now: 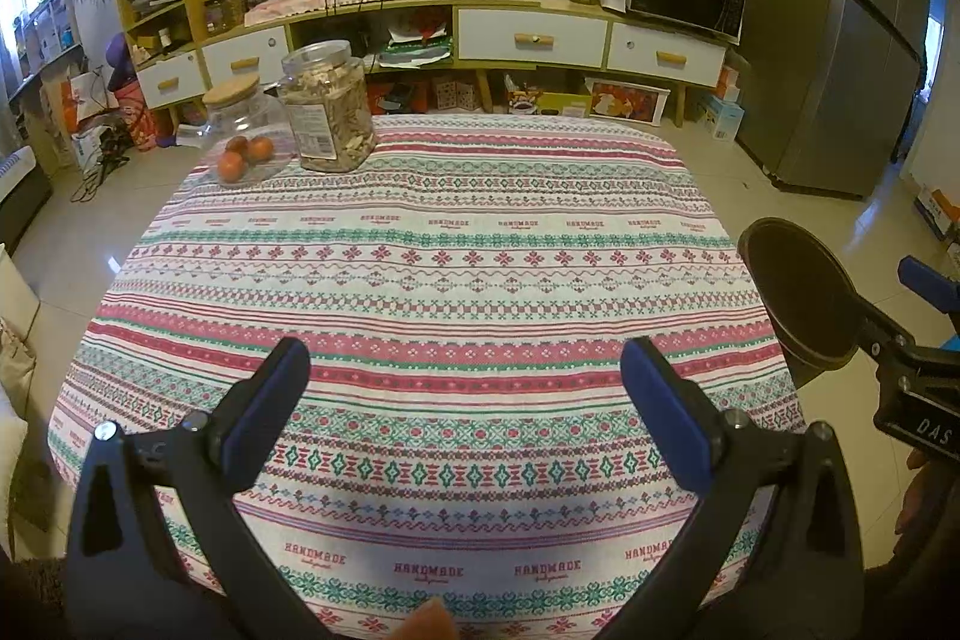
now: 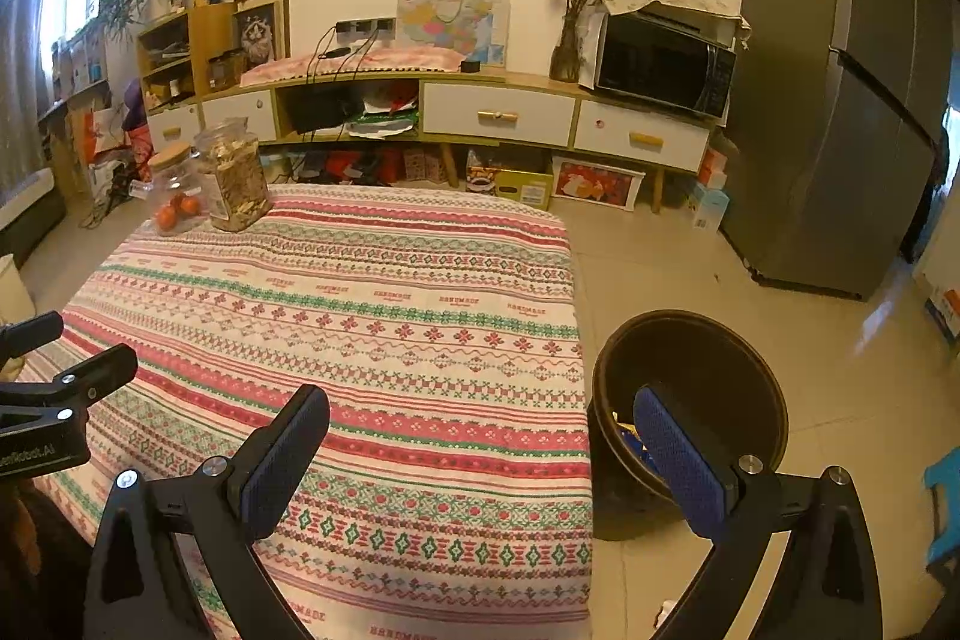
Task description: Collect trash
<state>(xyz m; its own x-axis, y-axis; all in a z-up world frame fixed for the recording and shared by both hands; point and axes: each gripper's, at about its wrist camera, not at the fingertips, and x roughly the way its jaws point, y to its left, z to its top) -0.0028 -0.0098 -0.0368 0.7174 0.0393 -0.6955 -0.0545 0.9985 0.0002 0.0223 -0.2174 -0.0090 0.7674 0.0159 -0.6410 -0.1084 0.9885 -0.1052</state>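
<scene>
1. Holding the left claw [image 1: 465, 370] over the near part of the counter [image 1: 420, 280], which wears a red, green and white patterned cloth, we see its blue-padded fingers [image 1: 270, 400] spread wide apart with nothing between them.
2. We see the right claw [image 2: 480, 436] spread wide too, empty, its left finger over the cloth edge and its right finger [image 2: 678, 460] in front of the dark round trash bin [image 2: 720, 358].
3. That bin stands on the tiled floor [image 2: 780, 310] just beside the counter's right edge; some scraps lie inside it, too small for us to identify.
4. Far ahead and left of both claws we see a clear plastic jar of pale snacks [image 1: 327, 106], touching or just beside a cork-lidded glass jar [image 1: 240, 118], with small orange fruits [image 1: 243, 154].
</scene>
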